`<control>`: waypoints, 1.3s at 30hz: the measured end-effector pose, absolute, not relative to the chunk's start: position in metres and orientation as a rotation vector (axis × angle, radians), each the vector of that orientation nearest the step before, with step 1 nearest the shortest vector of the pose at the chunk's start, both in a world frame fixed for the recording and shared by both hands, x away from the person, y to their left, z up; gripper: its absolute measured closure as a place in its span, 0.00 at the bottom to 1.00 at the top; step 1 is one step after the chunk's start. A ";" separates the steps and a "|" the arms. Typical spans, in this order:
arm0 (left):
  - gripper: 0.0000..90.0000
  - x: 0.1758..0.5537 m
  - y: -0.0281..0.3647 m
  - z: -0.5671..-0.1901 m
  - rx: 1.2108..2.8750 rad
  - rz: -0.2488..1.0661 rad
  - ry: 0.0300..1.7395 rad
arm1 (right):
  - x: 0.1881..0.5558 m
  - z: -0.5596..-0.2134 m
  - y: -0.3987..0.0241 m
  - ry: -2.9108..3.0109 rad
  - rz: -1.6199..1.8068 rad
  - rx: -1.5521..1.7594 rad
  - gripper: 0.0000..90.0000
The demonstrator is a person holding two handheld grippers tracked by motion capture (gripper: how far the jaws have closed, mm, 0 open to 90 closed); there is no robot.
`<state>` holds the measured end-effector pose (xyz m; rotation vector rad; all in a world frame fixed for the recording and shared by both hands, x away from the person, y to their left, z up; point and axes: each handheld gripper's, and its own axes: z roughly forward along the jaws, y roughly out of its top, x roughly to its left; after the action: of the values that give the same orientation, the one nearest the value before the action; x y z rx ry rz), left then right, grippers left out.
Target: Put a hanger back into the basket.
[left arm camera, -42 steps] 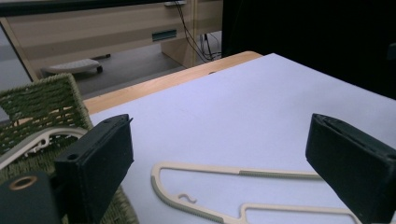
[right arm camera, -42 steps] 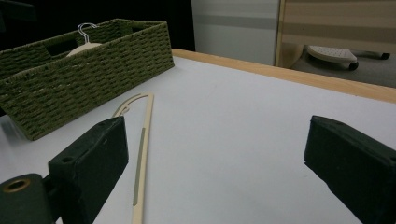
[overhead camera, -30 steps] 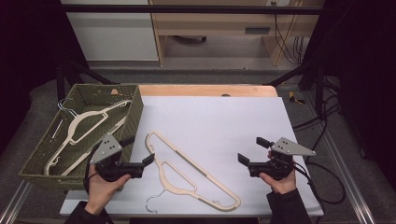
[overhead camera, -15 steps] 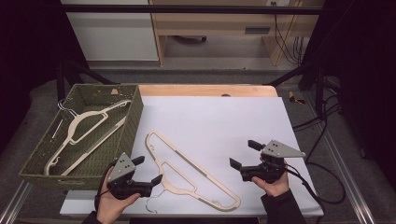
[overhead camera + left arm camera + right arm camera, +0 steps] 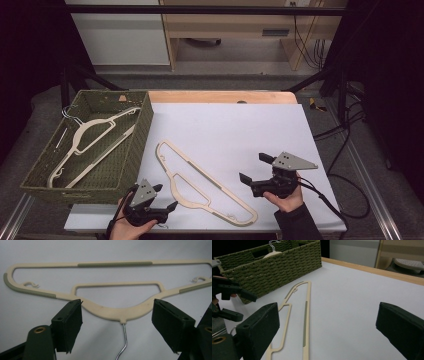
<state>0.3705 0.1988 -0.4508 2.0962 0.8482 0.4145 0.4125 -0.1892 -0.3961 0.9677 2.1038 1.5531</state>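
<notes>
Beyond the white tabletop (image 5: 250,130) with its wooden far edge, a grey floor (image 5: 225,80) runs to a white cabinet (image 5: 117,32) at eleven o'clock and a pale wooden desk (image 5: 235,25) at twelve, while black cables (image 5: 340,135) trail at three o'clock in dim surroundings.

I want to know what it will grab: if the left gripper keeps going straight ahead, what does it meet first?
Probably the cream hanger on the table: its neck, where the wire hook joins, lies between the left gripper's open fingers, not yet touched.
</notes>
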 end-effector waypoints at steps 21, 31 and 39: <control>0.75 0.368 0.184 -0.473 2.228 0.331 0.948 | 0.412 -0.401 -0.177 2.153 1.516 0.943 0.06; 0.87 0.366 0.180 -0.474 2.237 0.362 0.981 | 0.412 -0.403 -0.170 2.176 1.510 0.936 0.06; 0.92 0.366 0.177 -0.473 2.249 0.363 0.999 | 0.412 -0.406 -0.161 2.201 1.512 0.924 0.06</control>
<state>0.3665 0.1772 -0.4726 2.2490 0.9986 0.3627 0.4123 -0.1610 -0.4060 0.9244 2.2013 1.5123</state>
